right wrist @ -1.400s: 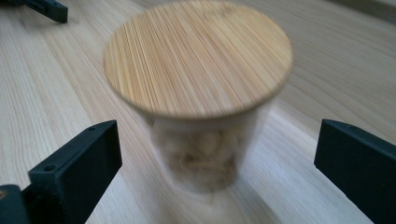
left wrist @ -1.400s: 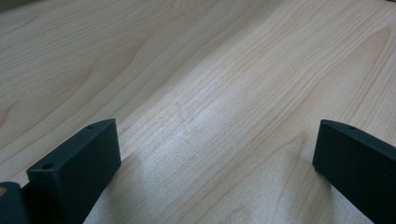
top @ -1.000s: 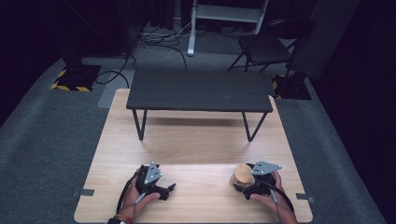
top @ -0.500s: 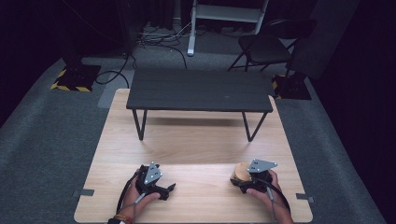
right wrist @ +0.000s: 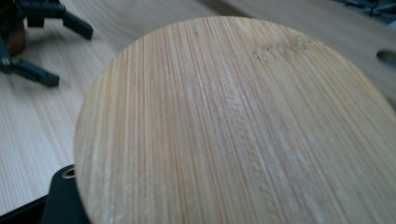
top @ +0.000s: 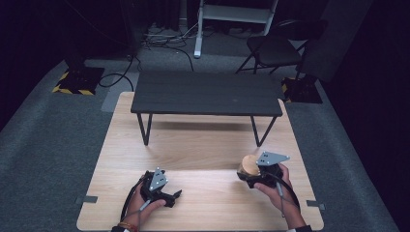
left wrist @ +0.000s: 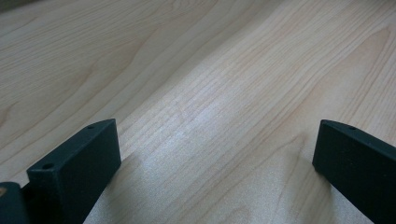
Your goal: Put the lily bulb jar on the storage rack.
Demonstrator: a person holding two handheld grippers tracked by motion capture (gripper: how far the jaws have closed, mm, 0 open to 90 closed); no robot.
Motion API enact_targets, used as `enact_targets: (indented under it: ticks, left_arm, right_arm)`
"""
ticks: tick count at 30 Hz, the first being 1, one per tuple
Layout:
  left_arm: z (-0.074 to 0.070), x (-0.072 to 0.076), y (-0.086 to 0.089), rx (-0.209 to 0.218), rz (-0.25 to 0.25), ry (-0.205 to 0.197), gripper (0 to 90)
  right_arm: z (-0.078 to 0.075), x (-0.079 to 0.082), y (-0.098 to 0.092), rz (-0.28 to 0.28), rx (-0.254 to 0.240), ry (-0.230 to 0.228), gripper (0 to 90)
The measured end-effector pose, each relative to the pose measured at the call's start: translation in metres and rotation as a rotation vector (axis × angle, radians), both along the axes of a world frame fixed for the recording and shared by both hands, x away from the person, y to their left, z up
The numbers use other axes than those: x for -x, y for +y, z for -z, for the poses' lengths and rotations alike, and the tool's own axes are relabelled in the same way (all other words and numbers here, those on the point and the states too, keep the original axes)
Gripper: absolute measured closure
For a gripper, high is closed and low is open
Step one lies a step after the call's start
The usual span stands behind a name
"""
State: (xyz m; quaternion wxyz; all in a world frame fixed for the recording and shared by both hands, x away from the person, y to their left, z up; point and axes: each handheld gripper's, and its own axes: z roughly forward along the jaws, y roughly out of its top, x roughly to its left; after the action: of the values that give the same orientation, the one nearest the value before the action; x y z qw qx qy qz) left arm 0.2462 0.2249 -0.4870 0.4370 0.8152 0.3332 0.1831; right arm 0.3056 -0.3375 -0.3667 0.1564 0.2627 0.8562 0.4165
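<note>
A dark studio surrounds a pale wooden table (top: 203, 145), with grey carpet around it and a low black bench (top: 208, 94) standing on the far half of the table, toward twelve o'clock.

At about five o'clock on the table, our right gripper (top: 247, 175) is clenched on a round bamboo disc (top: 250, 165), its fingers having just closed on it. The disc sits tilted in the grasp, above the wood. In the right gripper view its striped face (right wrist: 233, 126) looms close, with one black finger peeking out at the lower left edge.

At about seven o'clock, our left gripper (top: 175, 194) rests low over the table, its fingers (left wrist: 74, 163) released and spread wide apart with only bare wood grain between them.

To do this lift well, we judge that the right hand should keep a firm, even squeeze, since the disc looks smooth and thin and could pivot or slip between the fingers. We would raise it slowly and keep it clear of the bench edge at twelve o'clock. The left gripper is free to steady or receive the disc if needed.
</note>
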Motion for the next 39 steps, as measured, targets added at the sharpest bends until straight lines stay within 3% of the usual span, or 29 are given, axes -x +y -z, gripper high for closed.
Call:
enact_targets:
  ticks: [3,6,7,12,13,16,23,30,35,39]
  left_arm:
    - [0.0,0.0,0.0,0.0,0.0,0.0,0.9]
    - [0.0,0.0,0.0,0.0,0.0,0.0,0.8]
    - [0.0,0.0,0.0,0.0,0.0,0.0,0.8]
    - [0.0,0.0,0.0,0.0,0.0,0.0,0.9]
    - [0.0,0.0,0.0,0.0,0.0,0.0,0.8]
    - [0.0,0.0,0.0,0.0,0.0,0.0,0.8]
    - [0.0,0.0,0.0,0.0,0.002,0.001,0.9]
    - [0.0,0.0,0.0,-0.001,0.001,0.001,0.9]
    - [0.0,0.0,0.0,-0.001,0.001,0.001,0.8]
    - [0.0,-0.001,0.0,-0.001,0.002,0.001,0.9]
  right_arm:
    - [-0.017,-0.008,0.006,-0.016,-0.027,-0.013,25.0]
    - [-0.031,-0.012,0.014,-0.028,-0.016,-0.031,25.0]
    - [-0.044,-0.018,0.02,-0.039,-0.02,-0.04,25.0]
    - [-0.078,-0.033,0.034,-0.07,-0.021,-0.052,25.0]
    - [-0.078,-0.033,0.034,-0.07,-0.021,-0.052,25.0]
    - [-0.103,-0.046,0.044,-0.085,-0.022,-0.044,25.0]
    - [-0.141,-0.066,0.061,-0.091,-0.003,-0.044,25.0]
    - [-0.165,-0.087,0.076,-0.074,0.008,-0.035,25.0]
    - [-0.172,-0.106,0.084,-0.034,-0.001,-0.021,25.0]
    - [-0.176,-0.122,0.095,0.003,0.031,-0.009,25.0]
